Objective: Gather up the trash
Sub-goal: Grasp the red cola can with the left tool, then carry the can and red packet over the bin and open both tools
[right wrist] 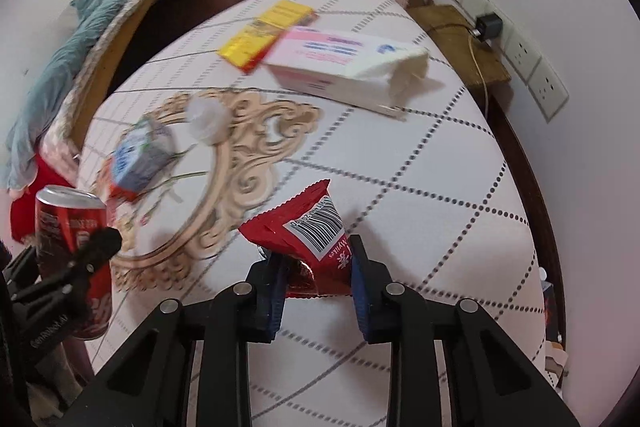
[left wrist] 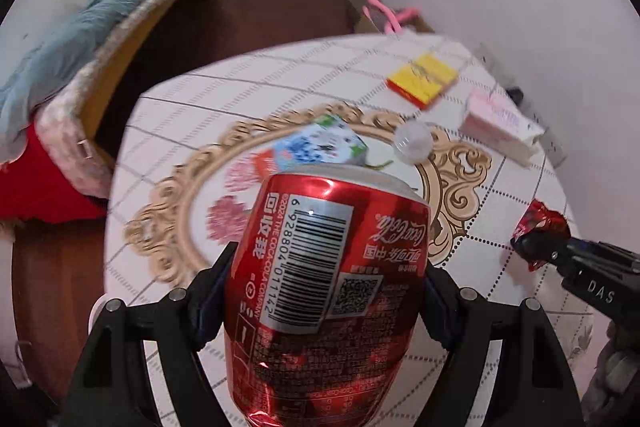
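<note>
Left gripper (left wrist: 326,291) closed on one red cola can (left wrist: 320,283), a finger pressed against each side, can lifted above the table (left wrist: 168,115) with its printed label upside down. Can top rim visible in the right wrist view; whether anything is inside cannot be told.

Right gripper (right wrist: 316,267) pinching one red snack wrapper (right wrist: 304,235), crumpled, barcode facing up, both blue-padded fingers (right wrist: 276,287) pressed against it, jaws only partly closed around the bunched foil. Wrapper held just above the white cloth with its dotted grid lines.

Further out on the table, four loose things. One small milk carton (right wrist: 138,157), blue and white with a red end, lying on its side inside the gold ornamental ring printed on the cloth. One clear, round plastic cap or lid (right wrist: 206,119), just beside the carton on the gold border; blurred, so not certain. One pink and white tissue pack (right wrist: 340,67), soft-sided, white tissue showing at its open end. One flat yellow and red packet (right wrist: 264,33), touching or slipped under the far end of the tissue pack.

Beyond the table, a bed with a grey-blue blanket (left wrist: 92,27), dark wooden floor, and wall sockets (right wrist: 532,71) with one black plug (right wrist: 489,25) inserted.
</note>
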Demonstrator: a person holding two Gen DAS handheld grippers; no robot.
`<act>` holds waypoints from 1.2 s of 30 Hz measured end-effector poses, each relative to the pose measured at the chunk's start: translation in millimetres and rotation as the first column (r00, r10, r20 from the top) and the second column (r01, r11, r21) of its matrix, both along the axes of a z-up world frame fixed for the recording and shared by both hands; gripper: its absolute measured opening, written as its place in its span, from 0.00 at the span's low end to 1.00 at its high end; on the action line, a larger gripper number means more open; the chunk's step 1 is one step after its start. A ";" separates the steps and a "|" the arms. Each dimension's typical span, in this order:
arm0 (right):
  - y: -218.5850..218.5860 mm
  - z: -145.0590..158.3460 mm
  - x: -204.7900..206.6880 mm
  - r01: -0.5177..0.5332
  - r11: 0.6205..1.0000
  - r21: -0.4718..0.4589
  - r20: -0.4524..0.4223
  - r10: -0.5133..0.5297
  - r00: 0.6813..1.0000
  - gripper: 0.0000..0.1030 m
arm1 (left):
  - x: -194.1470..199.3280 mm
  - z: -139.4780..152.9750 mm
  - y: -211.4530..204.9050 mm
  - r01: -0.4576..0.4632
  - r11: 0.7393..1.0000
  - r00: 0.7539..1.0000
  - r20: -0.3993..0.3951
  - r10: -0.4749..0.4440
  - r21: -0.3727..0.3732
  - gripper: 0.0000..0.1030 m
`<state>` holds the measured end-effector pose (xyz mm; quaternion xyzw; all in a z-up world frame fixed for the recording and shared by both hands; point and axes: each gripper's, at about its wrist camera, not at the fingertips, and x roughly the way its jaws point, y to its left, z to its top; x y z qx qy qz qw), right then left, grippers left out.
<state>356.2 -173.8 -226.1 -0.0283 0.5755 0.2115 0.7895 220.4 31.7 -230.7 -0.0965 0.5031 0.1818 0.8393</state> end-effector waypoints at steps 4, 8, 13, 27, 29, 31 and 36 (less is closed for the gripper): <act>16.4 28.0 -29.3 -0.068 0.997 0.039 0.044 0.066 0.997 0.29 | -21.4 23.6 21.8 -0.048 0.999 0.998 0.051 0.048 0.000 0.75; 38.5 57.6 -57.4 -0.143 0.986 0.088 0.073 0.137 0.988 0.29 | -55.5 54.4 44.5 -0.106 0.994 0.989 0.108 0.106 -0.002 0.75; 79.3 96.1 -98.0 -0.251 0.955 0.158 0.114 0.235 0.965 0.29 | -108.8 98.4 79.0 -0.185 0.982 0.970 0.169 0.176 0.039 0.75; 276.3 101.9 -247.9 -0.581 0.772 0.257 0.048 0.590 0.806 0.29 | -279.5 96.7 230.2 -0.526 0.850 0.842 0.143 0.521 0.005 0.75; 302.5 82.6 -262.0 -0.607 0.759 0.236 0.014 0.622 0.783 0.29 | -291.5 77.4 248.5 -0.554 0.832 0.825 0.111 0.554 -0.036 0.75; 334.0 55.6 -278.3 -0.634 0.749 0.194 -0.027 0.650 0.760 0.29 | -302.5 50.0 269.0 -0.582 0.810 0.807 0.069 0.586 -0.079 0.75; 392.4 -12.6 -301.2 -0.674 0.733 0.090 -0.127 0.680 0.722 0.29 | -310.2 -24.0 306.2 -0.609 0.778 0.791 -0.039 0.611 -0.156 0.75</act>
